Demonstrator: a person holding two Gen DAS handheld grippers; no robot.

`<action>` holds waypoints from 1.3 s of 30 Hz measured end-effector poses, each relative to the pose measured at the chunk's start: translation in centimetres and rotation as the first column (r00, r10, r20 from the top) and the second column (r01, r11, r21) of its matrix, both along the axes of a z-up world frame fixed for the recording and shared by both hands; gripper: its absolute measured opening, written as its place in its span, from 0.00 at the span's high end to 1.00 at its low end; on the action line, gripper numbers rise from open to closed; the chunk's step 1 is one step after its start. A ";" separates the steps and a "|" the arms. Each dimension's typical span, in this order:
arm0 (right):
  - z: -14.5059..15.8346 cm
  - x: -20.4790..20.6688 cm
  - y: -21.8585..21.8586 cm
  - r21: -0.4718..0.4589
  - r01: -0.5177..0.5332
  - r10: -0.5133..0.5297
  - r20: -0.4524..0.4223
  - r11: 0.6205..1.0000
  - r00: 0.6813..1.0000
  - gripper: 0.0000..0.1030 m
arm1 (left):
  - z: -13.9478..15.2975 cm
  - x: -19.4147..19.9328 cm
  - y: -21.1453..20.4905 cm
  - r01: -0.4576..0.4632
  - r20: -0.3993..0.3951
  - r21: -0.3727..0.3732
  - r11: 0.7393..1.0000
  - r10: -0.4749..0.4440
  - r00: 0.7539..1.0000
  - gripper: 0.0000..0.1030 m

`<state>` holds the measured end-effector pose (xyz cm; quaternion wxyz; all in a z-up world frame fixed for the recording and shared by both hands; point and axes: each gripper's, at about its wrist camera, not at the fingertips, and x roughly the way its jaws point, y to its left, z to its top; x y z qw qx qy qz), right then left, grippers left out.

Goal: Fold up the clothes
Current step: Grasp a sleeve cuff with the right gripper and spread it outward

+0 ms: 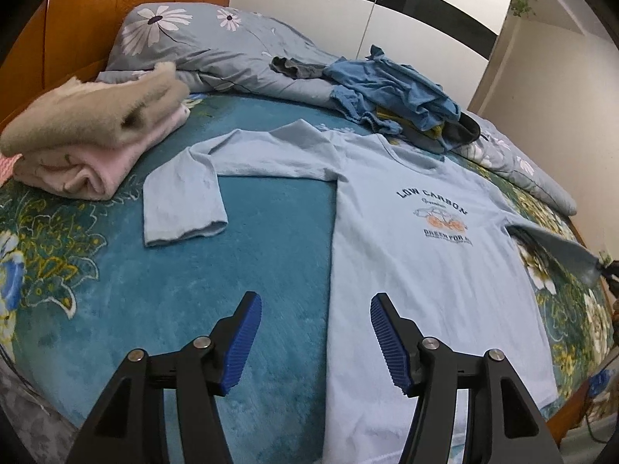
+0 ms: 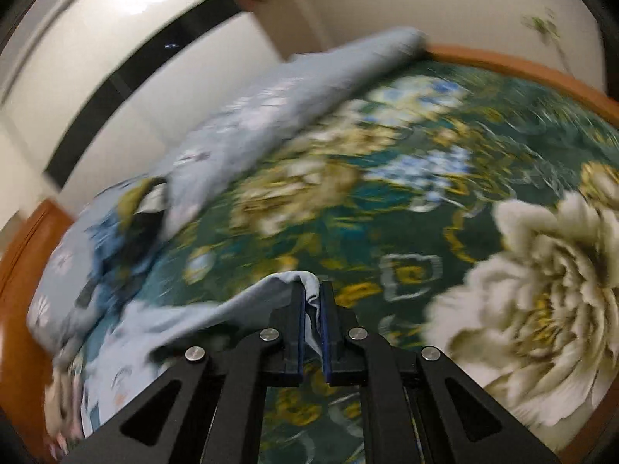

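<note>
A pale blue shirt lay flat on the teal floral blanket; the left gripper gaped above it; the right gripper pinched its sleeve; a white wardrobe stood behind.

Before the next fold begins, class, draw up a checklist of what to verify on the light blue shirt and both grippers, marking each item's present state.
1. Right gripper shut on the shirt's right sleeve: ok.
2. Left gripper open, holding nothing: ok.
3. Light blue shirt body flat, print up: ok.
4. Left sleeve straightened: not ok, it bends back.
5. Pile of clothes apart from the collar: cannot tell.
6. Folded towels apart from the shirt: ok.
</note>
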<state>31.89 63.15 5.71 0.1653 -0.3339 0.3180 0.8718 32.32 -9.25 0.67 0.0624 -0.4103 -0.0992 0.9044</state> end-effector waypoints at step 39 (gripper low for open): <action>-9.7 10.7 -7.8 -0.447 -0.025 -0.077 -0.210 0.894 0.975 0.65 | -1.8 0.6 -0.9 0.047 0.030 0.055 0.997 -0.049 0.998 0.35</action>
